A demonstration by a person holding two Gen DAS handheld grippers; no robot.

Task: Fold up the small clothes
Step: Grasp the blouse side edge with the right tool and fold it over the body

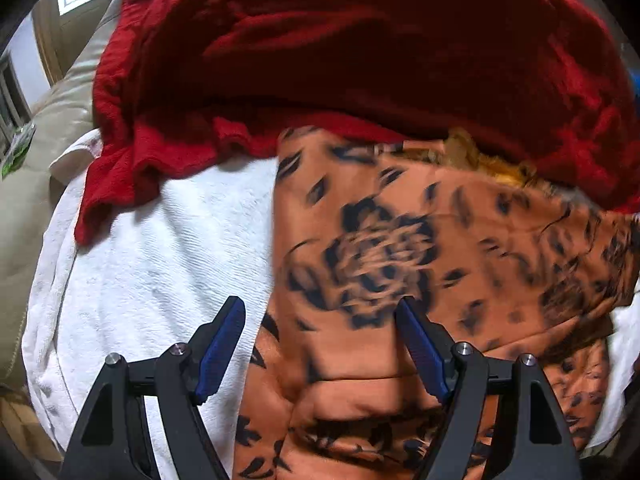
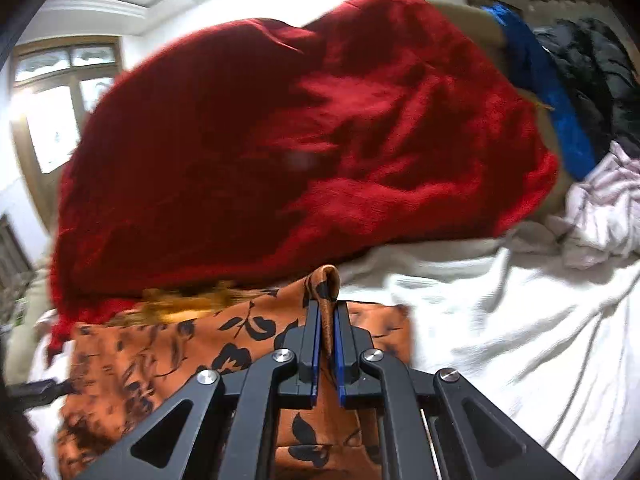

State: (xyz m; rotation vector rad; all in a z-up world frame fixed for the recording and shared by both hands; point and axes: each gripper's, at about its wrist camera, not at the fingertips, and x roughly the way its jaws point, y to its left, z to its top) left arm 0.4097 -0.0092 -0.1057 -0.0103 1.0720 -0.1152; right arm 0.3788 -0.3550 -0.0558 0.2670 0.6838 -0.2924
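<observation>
One orange cloth [image 2: 168, 356] with black flowers lies on a white towel [image 2: 500, 320], just before a red blanket [image 2: 280, 140]. Right gripper [image 2: 328, 320] pinches its raised fold; left gripper [image 1: 320, 320] hangs over it, jaws wide.

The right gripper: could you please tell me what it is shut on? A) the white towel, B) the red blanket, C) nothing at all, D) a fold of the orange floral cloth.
D: in the right wrist view the right gripper is closed, with a raised fold of the orange floral cloth pinched between its blue pads, in front of the red blanket and beside the white towel.
</observation>
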